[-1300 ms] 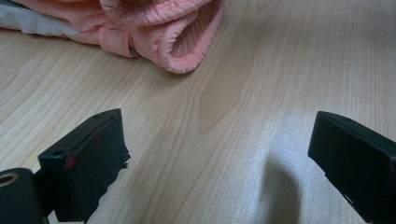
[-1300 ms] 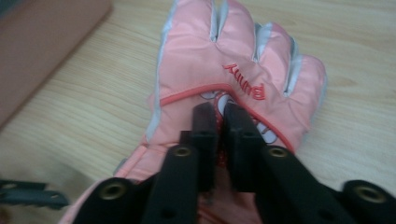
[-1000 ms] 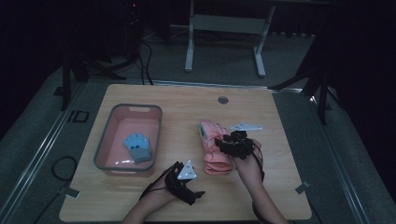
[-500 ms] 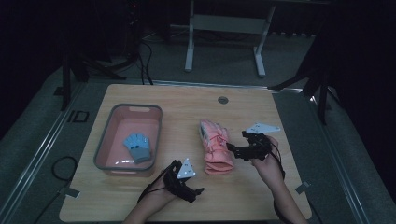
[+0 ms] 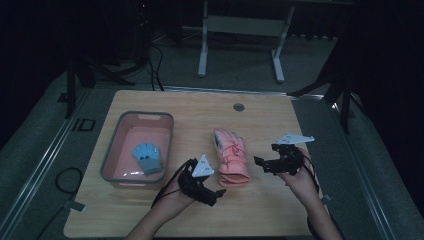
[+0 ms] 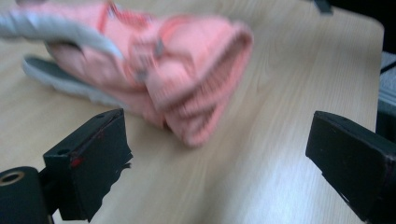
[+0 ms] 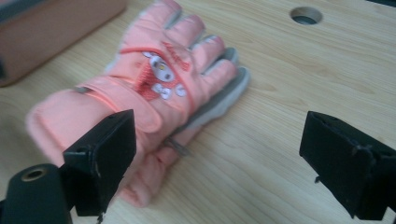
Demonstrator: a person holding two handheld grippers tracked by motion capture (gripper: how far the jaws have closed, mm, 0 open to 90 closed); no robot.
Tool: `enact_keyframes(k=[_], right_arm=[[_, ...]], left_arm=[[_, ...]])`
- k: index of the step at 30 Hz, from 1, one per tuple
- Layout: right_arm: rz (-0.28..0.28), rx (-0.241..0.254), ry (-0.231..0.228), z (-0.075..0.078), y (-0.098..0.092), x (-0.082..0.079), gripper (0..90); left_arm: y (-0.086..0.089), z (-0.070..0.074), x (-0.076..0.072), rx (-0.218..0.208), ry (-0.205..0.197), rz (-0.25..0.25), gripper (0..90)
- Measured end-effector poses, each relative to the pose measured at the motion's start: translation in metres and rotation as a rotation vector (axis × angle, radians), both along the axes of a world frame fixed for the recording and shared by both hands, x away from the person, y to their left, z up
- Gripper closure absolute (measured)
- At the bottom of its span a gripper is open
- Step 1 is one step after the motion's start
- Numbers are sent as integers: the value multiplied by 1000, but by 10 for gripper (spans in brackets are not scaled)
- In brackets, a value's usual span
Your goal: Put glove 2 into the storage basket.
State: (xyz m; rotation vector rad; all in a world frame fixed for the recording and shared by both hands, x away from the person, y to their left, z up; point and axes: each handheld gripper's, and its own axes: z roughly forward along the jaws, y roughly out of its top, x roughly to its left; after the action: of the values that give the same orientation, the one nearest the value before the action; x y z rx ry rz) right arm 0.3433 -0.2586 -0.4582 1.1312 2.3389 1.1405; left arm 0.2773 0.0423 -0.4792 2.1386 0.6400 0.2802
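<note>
L tongs [image 5: 216, 192] & R tongs [image 5: 260, 163] agape

I hold 2 black grippers, my left gripper [image 5: 218, 193] and my right gripper [image 5: 259, 162], each carrying a pale grey three-cornered plate on top and trailing a thin black cable back along my forearm. My forearms are bare, with no sleeve showing. In the left gripper view, the 2 jaws are blocky black pads with scuffed, ragged edges, small red marks on the inner face of one, and a brass-coloured ringed hole in a round black part at the bottom corner. The right gripper view shows the same square black pads and ringed hole.
</note>
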Motion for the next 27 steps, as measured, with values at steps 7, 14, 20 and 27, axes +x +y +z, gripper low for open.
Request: enact_keyframes(k=[7, 14, 20, 27], right_arm=[[14, -38, -27, 3, 2, 1, 440], [48, -18, -12, 5, 11, 16, 629], [74, -9, 0, -3, 30, 29, 562], [51, 32, 76, -22, 41, 38, 541]], left_arm=[[-9, 30, 24, 3, -66, 34, 186], [-32, 44, 53, 56, -126, 84, 436], [-43, 26, 75, 79, -26, 134, 411], [-44, -4, 91, 78, 64, 218, 340]])
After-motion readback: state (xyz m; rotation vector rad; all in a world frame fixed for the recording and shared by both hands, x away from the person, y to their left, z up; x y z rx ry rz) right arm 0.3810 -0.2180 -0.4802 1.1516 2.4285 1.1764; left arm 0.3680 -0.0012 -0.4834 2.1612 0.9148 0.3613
